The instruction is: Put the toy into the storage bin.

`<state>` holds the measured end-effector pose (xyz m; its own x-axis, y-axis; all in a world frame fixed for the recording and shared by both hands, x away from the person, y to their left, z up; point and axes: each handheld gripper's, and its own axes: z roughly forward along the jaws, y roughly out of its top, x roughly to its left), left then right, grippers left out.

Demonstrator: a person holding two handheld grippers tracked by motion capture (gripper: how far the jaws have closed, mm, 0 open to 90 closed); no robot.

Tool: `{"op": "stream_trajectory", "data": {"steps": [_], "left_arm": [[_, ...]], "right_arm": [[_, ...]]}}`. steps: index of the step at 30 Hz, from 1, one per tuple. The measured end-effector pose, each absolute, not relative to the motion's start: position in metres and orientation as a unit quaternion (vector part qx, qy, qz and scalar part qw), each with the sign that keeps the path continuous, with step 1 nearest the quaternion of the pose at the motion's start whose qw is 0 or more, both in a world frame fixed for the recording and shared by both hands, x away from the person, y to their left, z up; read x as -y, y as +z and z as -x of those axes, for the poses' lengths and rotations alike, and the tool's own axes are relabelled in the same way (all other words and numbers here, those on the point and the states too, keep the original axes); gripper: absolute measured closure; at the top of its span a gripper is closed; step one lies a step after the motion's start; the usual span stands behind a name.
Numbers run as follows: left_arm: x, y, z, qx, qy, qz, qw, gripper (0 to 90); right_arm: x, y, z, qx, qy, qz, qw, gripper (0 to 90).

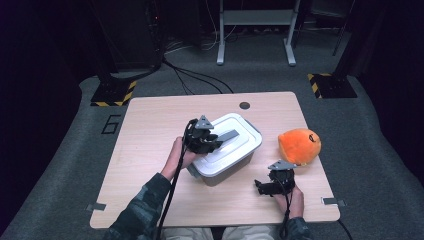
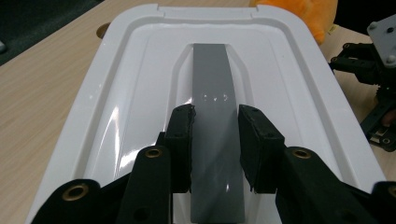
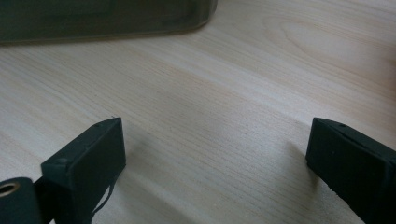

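Near the middle of the desk (image 1: 150,150), slightly toward its far edge, sits a grey storage bin (image 1: 235,167) closed by a white lid (image 2: 140,70), with a flat grey handle (image 2: 212,93) set in a recess along the lid's centre. Long axis of the handle runs diagonally on the desk, from the near-left toward the far-right corner; in the left gripper view it runs straight away from the camera, in line with the jaws. Left gripper (image 2: 215,140) is on it: the two black pads (image 2: 180,140) stand on either side of the grey strip near its near end, drawn in to the strip's width and closed on it, so the grip is across the handle's short dimension. Judgement: the lid is seated on the bin, and the coming move is a lift, which needs to go straight up off the rim because the grip sits toward one end of the handle and the far end of the lid may tip or drag. Right gripper (image 1: 274,185) rests low over bare wood near the desk's near-right part, jaws spread wide with nothing between them, apart from the bin's near corner. Left hand is therefore the working one. Orange plush toy (image 1: 299,146) lies beyond it toward the right edge, near the bin but apart from it.
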<state>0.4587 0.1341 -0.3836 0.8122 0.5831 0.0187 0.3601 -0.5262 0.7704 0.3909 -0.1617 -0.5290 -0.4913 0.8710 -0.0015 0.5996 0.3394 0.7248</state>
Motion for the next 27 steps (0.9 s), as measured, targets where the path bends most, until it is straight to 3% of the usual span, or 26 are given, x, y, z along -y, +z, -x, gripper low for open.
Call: {"op": "stream_trajectory", "data": {"steps": [27], "left_arm": [[-0.159, -0.355, -0.456, -0.29, 0.173, -0.845, 0.414, 66.6]], "right_arm": [[0.162, -0.529, -0.391, -0.792, 0.341, -0.464, 0.201, 4.0]]}}
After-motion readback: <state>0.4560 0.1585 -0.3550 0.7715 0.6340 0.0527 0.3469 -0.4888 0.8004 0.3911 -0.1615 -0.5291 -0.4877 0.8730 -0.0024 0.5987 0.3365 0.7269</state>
